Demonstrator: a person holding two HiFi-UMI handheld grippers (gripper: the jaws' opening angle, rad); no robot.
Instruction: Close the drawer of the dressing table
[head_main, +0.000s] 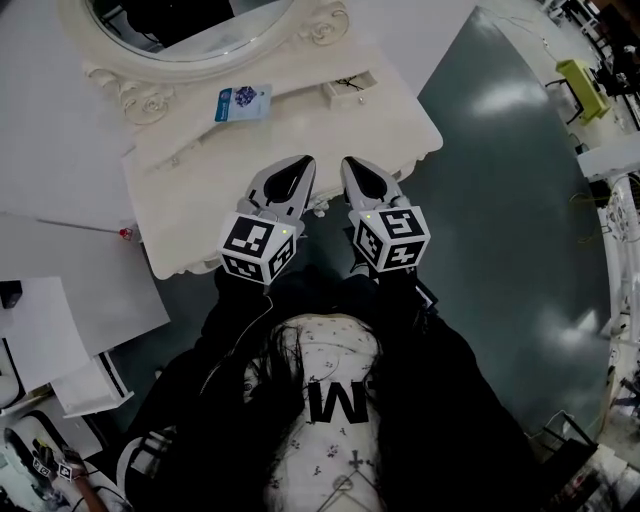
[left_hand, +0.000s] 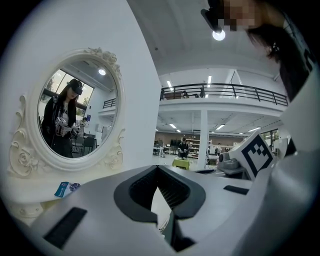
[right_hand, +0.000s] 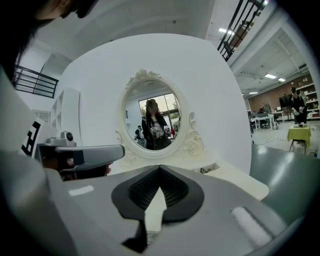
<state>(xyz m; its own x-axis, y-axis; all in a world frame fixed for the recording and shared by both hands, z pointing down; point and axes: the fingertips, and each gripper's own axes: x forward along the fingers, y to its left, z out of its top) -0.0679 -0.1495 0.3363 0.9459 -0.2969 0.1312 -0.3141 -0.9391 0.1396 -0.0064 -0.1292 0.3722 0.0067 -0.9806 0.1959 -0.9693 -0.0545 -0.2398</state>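
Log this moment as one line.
left tool shut, empty | right tool shut, empty | both at dressing table front edge | drawer state unclear

Open run across the tabletop, blocked at the back.
Bare tabletop (head_main: 330, 130) ahead; blue card (head_main: 243, 102) lying just before the upright mirror (head_main: 190, 25); open floor (head_main: 500, 200) along the right edge.
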